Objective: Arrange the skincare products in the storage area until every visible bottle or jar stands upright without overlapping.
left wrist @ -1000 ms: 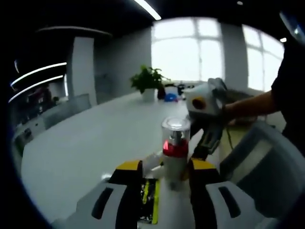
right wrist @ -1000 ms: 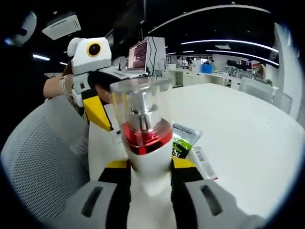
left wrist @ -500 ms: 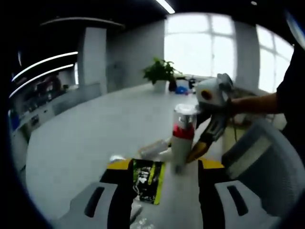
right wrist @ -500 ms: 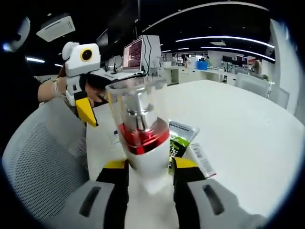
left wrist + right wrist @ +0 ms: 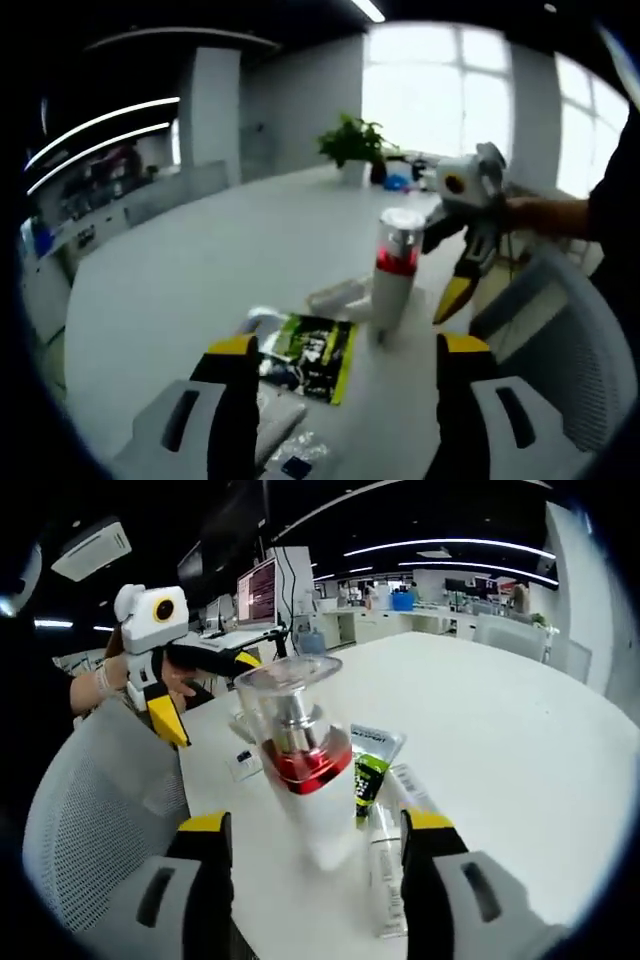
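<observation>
Pump bottle [image 5: 397, 268] stands upright on the white tabletop [image 5: 200, 290], ahead of the left claw [image 5: 342, 372], whose jaws are spread wide; a green sachet [image 5: 310, 352] lies between. In the right gripper view, the bottle [image 5: 303, 765] sits between the parted right claw [image 5: 318, 842] jaws, untouched. Sachet print is unreadable.

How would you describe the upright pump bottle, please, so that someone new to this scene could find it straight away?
Start at the big white table and go to its near edge beside the grey mesh chair. There, between flat sachets, stands the pump bottle, seen just ahead of the open right gripper. Unlike the green and black sachet lying flat next to it, it is upright, white-bodied, with a red collar and clear cap.
</observation>
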The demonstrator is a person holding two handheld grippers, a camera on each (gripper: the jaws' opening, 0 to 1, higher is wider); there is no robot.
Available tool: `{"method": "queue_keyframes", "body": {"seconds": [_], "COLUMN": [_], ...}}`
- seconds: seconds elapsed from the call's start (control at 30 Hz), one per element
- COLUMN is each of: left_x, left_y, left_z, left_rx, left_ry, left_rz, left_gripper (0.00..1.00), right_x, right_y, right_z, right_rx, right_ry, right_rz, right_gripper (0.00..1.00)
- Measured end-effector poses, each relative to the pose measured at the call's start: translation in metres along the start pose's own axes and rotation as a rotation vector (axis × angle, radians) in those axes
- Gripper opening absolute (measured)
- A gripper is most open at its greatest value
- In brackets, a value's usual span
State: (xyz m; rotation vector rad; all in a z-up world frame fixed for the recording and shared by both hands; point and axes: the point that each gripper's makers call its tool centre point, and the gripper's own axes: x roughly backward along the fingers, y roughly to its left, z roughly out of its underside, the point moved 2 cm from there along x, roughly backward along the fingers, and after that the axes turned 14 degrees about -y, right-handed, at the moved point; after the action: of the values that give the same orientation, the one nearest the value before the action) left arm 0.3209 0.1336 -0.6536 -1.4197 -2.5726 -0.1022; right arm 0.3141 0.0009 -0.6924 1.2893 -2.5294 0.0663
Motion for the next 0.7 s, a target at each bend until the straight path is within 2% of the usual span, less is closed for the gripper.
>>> {"method": "queue_keyframes", "body": {"seconds": [0.1,0.37,0.47,0.63,0.7], "left_x": [0.004,0.018,0.025,0.035,0.039], "left_y": [0.000,0.002,0.005,0.010,0.008], "left_z": [-0.001,0.003,0.006,0.010,0.011], "left_rx": [0.016,-0.019,-0.026,-0.031,-0.010], "left_ry": [0.003,0.046,0.064,0.084,0.081], "left_rz": [-0.004,-0.031,-0.059,-0.106,-0.096], "left_gripper": [0.73,0.81,0.86,0.94,0.96], "right_x": [0.004,0.016,0.019,0.022,0.024], "right_y": [0.002,0.000,0.002,0.005,0.006], "right_z": [-0.003,-0.010,-0.012,-0.017,-0.019], "right_rx": [-0.005,0.001,0.009,0.018,0.015], "right_ry": [0.007,0.003,0.009,0.007,0.003], "right_rz": [0.014,0.069,0.085,0.091,0.098], "right_gripper": [0.78,0.92,0.98,0.99,0.99]}}
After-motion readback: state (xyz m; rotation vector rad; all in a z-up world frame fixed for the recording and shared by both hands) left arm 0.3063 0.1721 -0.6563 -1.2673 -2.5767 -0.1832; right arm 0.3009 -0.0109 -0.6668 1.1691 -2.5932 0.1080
